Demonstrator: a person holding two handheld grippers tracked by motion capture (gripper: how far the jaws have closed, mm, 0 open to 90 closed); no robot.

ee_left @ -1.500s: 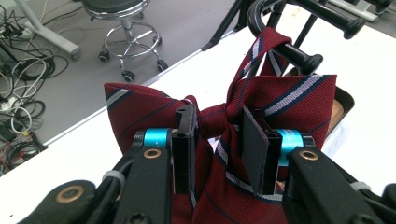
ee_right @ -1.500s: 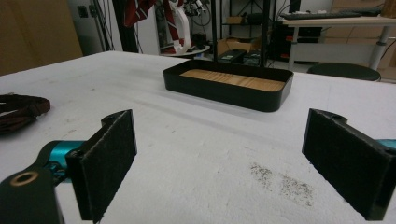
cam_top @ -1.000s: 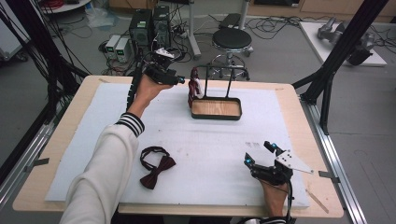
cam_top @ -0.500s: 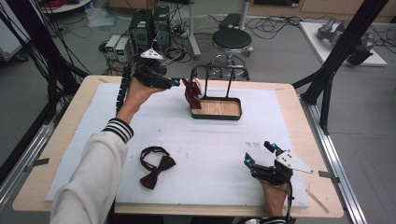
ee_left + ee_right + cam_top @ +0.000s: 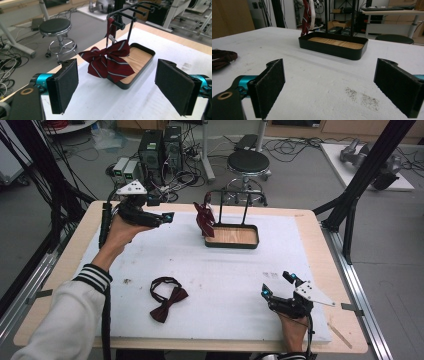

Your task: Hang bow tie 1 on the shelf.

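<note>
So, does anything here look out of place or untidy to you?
The striped dark red bow tie hangs crooked from the black metal rack, drooping over the rim of its wood-bottomed tray. A plain dark red bow tie lies loose on the white mat, strap looped.

Grey floor — black stool (image 5: 248,162), computer towers (image 5: 161,146), tangled cables (image 5: 187,170).
</note>
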